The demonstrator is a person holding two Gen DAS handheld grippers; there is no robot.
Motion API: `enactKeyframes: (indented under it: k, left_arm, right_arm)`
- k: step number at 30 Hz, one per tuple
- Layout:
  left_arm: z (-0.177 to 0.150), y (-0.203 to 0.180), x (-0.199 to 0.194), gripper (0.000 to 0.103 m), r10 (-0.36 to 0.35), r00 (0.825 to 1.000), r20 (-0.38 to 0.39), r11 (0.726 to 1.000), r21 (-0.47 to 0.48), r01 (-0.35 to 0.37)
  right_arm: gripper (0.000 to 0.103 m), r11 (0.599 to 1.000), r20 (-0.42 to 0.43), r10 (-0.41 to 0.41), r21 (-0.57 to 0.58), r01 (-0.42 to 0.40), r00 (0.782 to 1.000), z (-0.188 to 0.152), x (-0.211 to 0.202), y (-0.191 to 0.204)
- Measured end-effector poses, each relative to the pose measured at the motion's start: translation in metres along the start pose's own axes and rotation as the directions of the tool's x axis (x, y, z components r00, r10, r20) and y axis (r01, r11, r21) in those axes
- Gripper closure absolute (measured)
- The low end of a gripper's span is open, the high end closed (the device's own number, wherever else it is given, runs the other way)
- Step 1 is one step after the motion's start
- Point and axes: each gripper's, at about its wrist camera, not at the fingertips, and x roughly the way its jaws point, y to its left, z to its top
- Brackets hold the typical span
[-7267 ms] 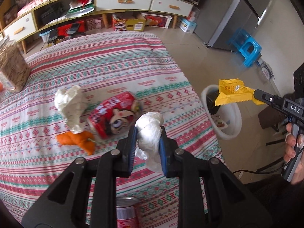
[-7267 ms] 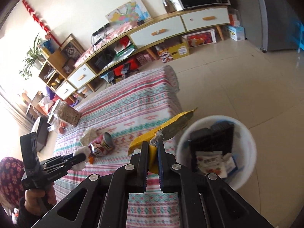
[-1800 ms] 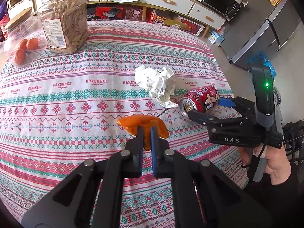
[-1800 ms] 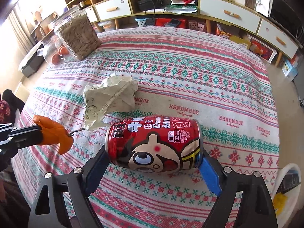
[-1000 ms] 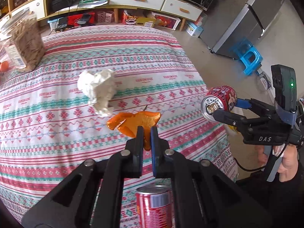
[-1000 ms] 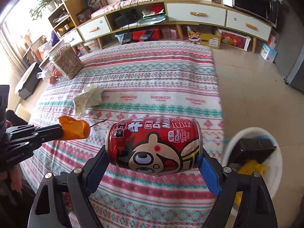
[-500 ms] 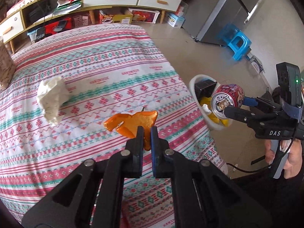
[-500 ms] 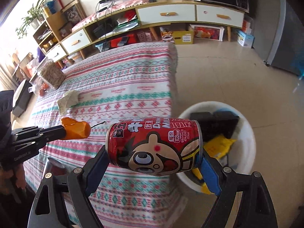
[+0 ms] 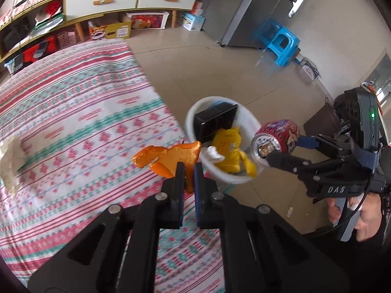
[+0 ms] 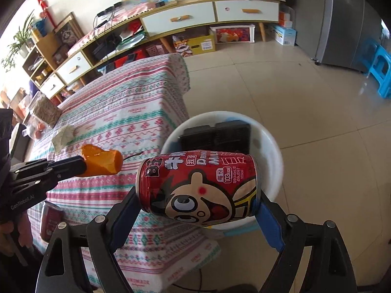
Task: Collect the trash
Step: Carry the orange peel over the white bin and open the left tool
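Note:
My left gripper [image 9: 188, 168] is shut on an orange peel [image 9: 168, 157] and holds it in the air at the table's edge, next to the white trash bin [image 9: 195, 112]. My right gripper [image 10: 198, 195] is shut on a red milk drink can [image 10: 198, 190], held on its side over the bin [image 10: 273, 151]. The bin holds a black box [image 9: 215, 122], a yellow wrapper [image 9: 229, 153] and a white tissue [image 9: 215, 153]. The peel [image 10: 101, 160] and left gripper [image 10: 83, 164] also show in the right wrist view. A crumpled white paper [image 10: 63, 136] lies on the table.
The table has a striped patterned cloth [image 9: 85, 112]. A second red can [image 10: 50, 219] stands near its front edge. Jars [image 10: 45, 112] sit at the far left. A blue stool [image 9: 281, 44], a grey fridge [image 9: 264, 9] and a long sideboard [image 10: 195, 17] stand beyond on the tiled floor.
Both grippers have swung right from over the table toward the bin. The can is now above the bin's rim and the peel is at the table's edge beside it.

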Motion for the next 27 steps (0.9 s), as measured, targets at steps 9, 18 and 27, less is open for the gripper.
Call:
enactKeyframes:
  k: [9, 18, 27]
  left_arm:
    - [0.02, -0.036, 0.033, 0.095, -0.045, 0.999, -0.018, 0.998, 0.039, 0.046]
    - [0.023, -0.055, 0.056, 0.095, -0.054, 0.998, -0.031, 0.996, 0.075, 0.056]
    - [0.021, -0.05, 0.035, 0.041, -0.007, 1.0, -0.009, 0.995, 0.096, 0.008]
  right_arm:
    - [0.014, 0.998, -0.003, -0.023, 0.053, 0.023, 1.0, -0.013, -0.013, -0.034]
    - [0.014, 0.994, -0.01, -0.039, 0.102, 0.04, 0.999, -0.028, -0.021, -0.063]
    - [0.014, 0.994, -0.007, -0.037, 0.101, 0.037, 0.999, -0.023, -0.021, -0.061]
